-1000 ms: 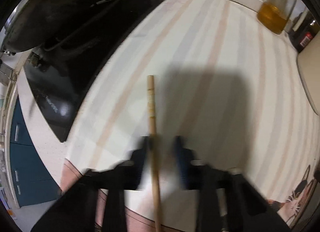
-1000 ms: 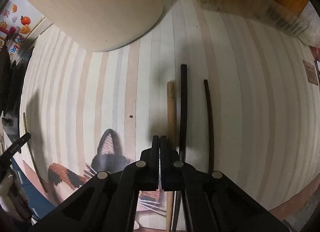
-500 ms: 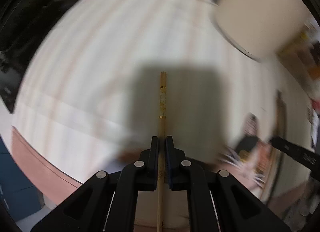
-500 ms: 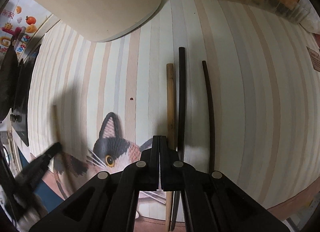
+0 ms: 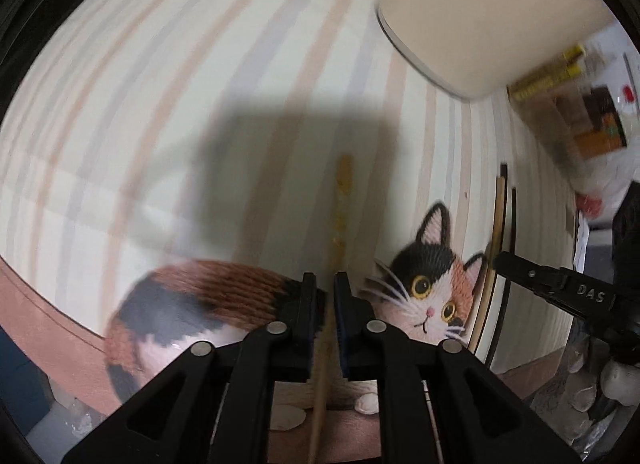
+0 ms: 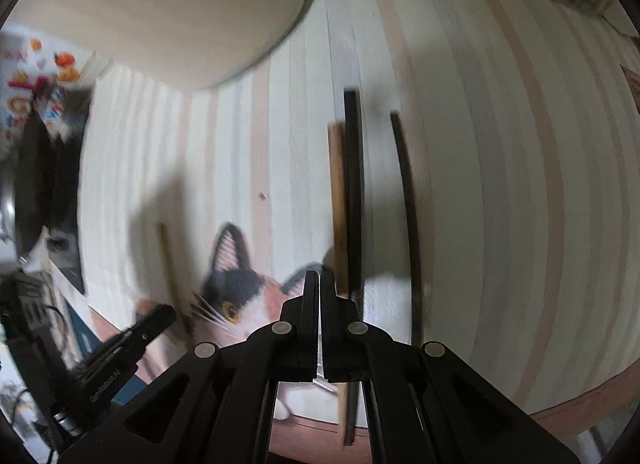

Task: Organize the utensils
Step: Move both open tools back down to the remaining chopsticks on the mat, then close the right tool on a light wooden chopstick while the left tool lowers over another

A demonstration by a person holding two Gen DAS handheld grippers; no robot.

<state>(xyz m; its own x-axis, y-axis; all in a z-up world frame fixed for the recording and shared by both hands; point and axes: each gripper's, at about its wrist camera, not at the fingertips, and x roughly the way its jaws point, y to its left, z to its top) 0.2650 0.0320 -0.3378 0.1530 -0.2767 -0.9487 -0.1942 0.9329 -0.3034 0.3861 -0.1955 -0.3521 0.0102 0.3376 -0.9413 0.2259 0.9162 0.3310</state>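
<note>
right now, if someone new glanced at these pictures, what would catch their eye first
The calico cat picture on the striped mat stands out, just right of the left gripper. A wooden chopstick lies between that gripper's opening jaws. In the right wrist view, a second wooden chopstick and two black chopsticks lie in a row past the shut right gripper.

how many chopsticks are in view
4: one wooden chopstick between the opening left hand-held gripper jaws; a wooden one and two black ones lying right of the cat picture.
</note>
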